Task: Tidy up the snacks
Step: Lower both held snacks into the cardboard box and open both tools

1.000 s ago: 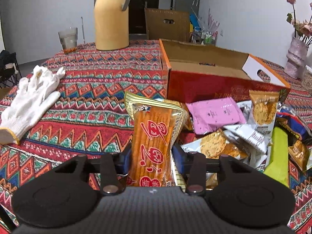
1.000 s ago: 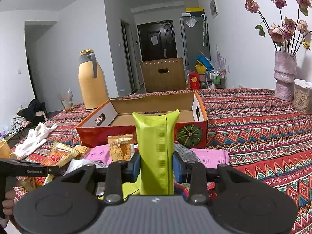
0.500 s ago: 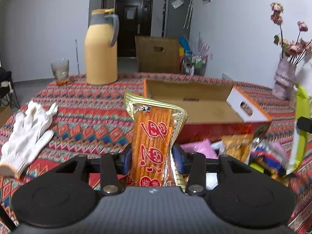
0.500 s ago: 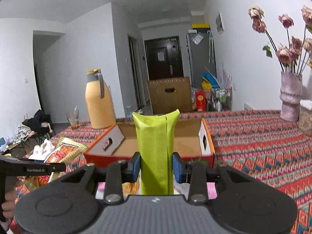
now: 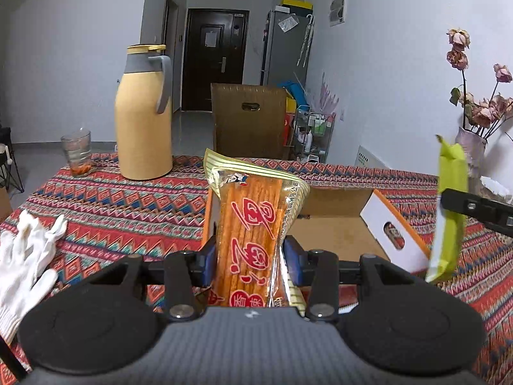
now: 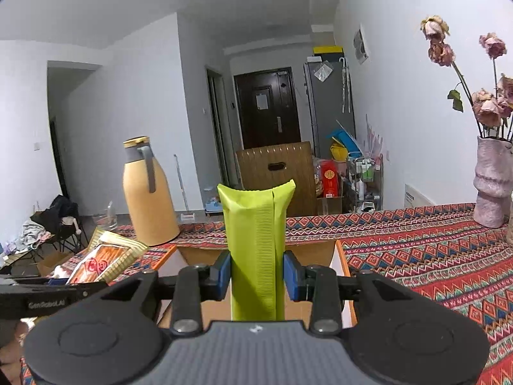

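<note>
A: In the left wrist view, what do you see?

B: The left gripper [image 5: 248, 253] is closed on 1 orange snack pack [image 5: 253, 234], which stands upright between the blue pads. Just behind the pack is the open cardboard box [image 5: 333, 234] on the patterned tablecloth [image 5: 128, 205]. To the right of the box the right gripper's arm holds the green snack pack [image 5: 449, 211] in the air above the box's white flap. Far left of the box lie a white glove [image 5: 25, 256], a glass [image 5: 77, 154] and a yellow thermos [image 5: 142, 115].

A: And the right wrist view?

B: The right gripper [image 6: 256, 276] is nearly fully closed and pinches the green snack pack [image 6: 256, 250], upright. The box [image 6: 320, 253] is directly behind and below it; I see only a part of its inside, and that part looks empty. Left of the box, the left gripper [image 6: 56, 288] holds the orange snack pack [image 6: 102, 260], tilted.

A: How far is the task?

B: I judge it is in an early or middle step. 2 packs are lifted and near the box, but not yet inside (no pack is released). What remains is to put these 2 in the box. If other snacks wait on the table, these views do not show it.
</note>
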The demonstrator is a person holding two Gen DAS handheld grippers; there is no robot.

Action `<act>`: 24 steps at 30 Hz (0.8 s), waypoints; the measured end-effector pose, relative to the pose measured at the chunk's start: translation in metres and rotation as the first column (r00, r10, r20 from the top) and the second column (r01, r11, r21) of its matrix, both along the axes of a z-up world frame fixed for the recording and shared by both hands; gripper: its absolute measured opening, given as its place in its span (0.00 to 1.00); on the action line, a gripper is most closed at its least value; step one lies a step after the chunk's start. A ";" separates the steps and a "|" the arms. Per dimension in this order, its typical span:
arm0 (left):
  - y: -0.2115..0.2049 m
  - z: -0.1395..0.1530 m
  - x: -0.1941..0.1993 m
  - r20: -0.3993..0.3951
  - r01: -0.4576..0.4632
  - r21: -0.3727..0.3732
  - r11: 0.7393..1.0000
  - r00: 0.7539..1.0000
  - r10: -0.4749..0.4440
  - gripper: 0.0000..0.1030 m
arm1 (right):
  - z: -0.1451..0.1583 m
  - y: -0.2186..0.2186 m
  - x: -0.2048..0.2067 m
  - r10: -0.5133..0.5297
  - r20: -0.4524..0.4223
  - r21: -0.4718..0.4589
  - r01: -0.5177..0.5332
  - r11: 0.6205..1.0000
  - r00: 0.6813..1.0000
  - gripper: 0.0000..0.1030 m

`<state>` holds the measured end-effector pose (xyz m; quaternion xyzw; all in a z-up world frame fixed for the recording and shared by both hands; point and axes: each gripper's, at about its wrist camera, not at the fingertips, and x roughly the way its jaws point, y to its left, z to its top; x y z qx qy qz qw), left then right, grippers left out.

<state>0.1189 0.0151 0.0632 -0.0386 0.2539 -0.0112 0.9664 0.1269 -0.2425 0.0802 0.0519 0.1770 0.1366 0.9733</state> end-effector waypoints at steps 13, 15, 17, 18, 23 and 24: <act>-0.018 -0.003 0.078 -0.054 -0.046 0.002 0.999 0.997 0.046 0.42 | -0.025 0.010 0.110 -0.053 -0.174 -0.039 0.047 0.998 0.983 0.32; -0.020 -0.009 0.091 -0.080 -0.057 0.007 0.998 0.995 0.058 0.42 | -0.034 0.012 0.122 -0.059 -0.209 -0.051 0.050 0.997 0.976 0.32; -0.023 -0.018 0.104 -0.108 -0.064 0.022 0.998 0.992 0.066 0.42 | -0.044 0.015 0.133 -0.069 -0.239 -0.066 0.054 0.996 0.969 0.32; -0.025 -0.022 0.109 -0.118 -0.066 0.028 0.997 0.991 0.069 0.42 | -0.049 0.017 0.138 -0.075 -0.251 -0.076 0.058 0.995 0.965 0.32; -0.028 -0.043 0.127 -0.174 -0.071 0.041 0.997 0.982 0.077 0.42 | -0.070 0.019 0.153 -0.094 -0.315 -0.089 0.069 0.994 0.945 0.32; -0.028 -0.047 0.129 -0.182 -0.068 0.039 0.997 0.980 0.074 0.42 | -0.074 0.020 0.154 -0.097 -0.323 -0.090 0.071 0.993 0.941 0.32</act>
